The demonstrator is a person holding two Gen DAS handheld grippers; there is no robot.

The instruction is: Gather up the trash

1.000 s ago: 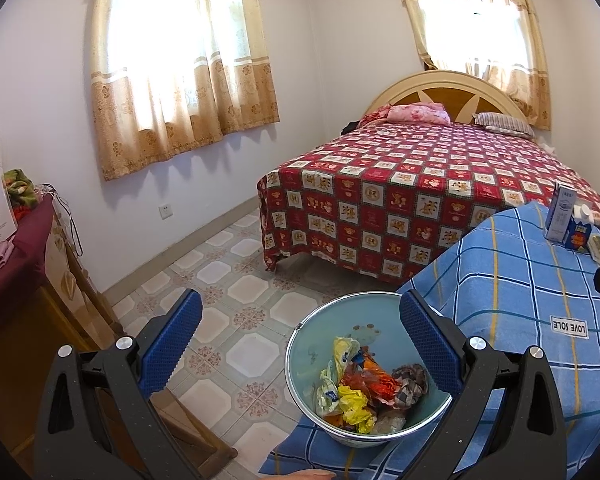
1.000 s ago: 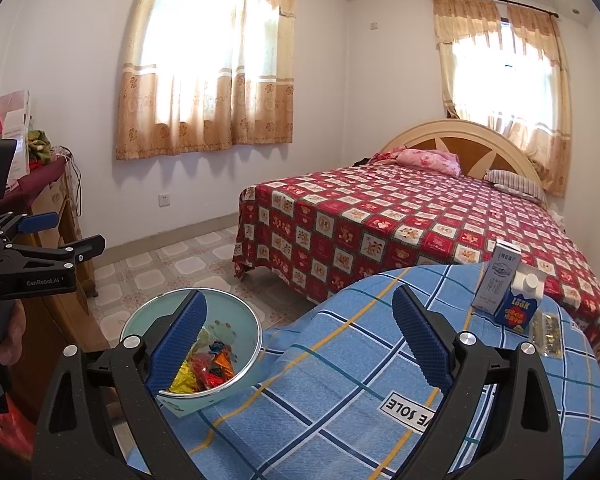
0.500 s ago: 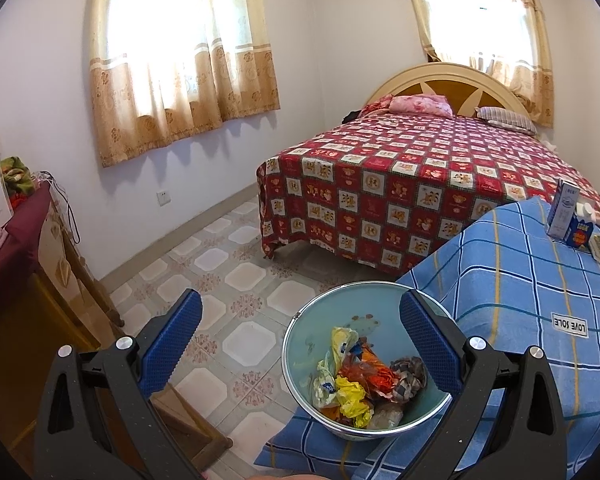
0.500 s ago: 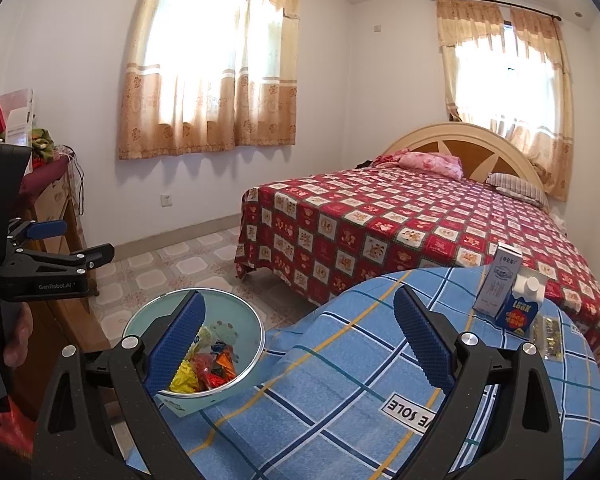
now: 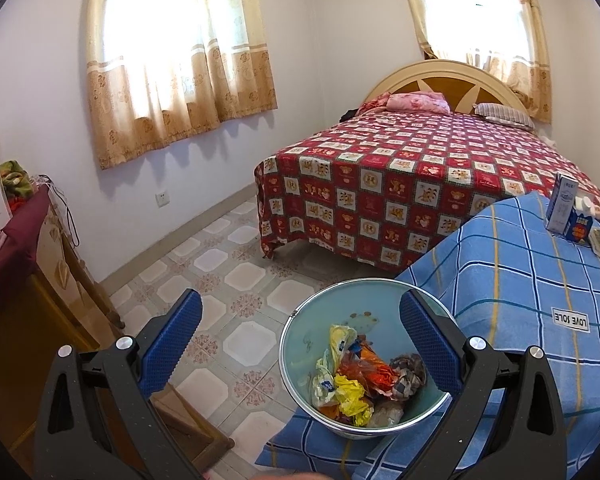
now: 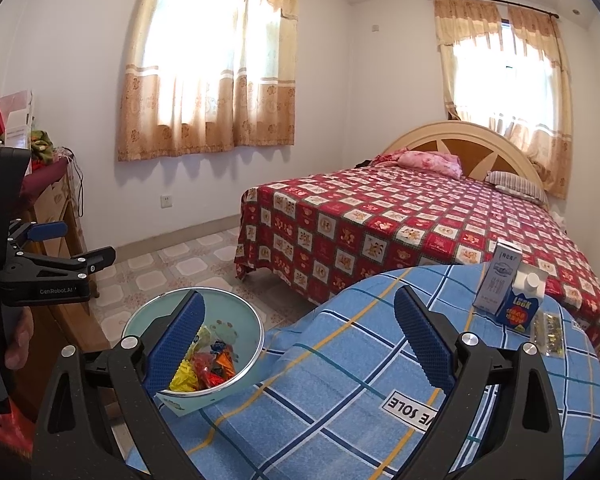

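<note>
A pale blue trash bin (image 5: 300, 344) stands at the near left edge of a table covered with a blue plaid cloth (image 5: 520, 280). It holds crumpled trash (image 5: 360, 380): yellow, orange and red wrappers and a grey wad, piled against its near right wall.

The left gripper (image 5: 300, 340) hovers above the bin with its blue-padded fingers (image 5: 172, 340) spread wide and nothing between them; the left finger is over the tiled floor (image 5: 240, 272), the right over the bin's right rim. The right gripper (image 6: 300, 336) hangs over the cloth to the right of the bin, also released and empty, its left finger in front of the bin's opening.

At the far right of the table stand a white carton (image 6: 498, 282) and, just beside it, a blue carton (image 6: 520, 304), with a small foil packet (image 6: 548, 334) lying near them on the right.

In the right wrist view a hand (image 6: 18, 336) grips the left gripper's handle at the left edge. Beyond the table is a bed (image 6: 400, 220) with a red patterned cover.
</note>
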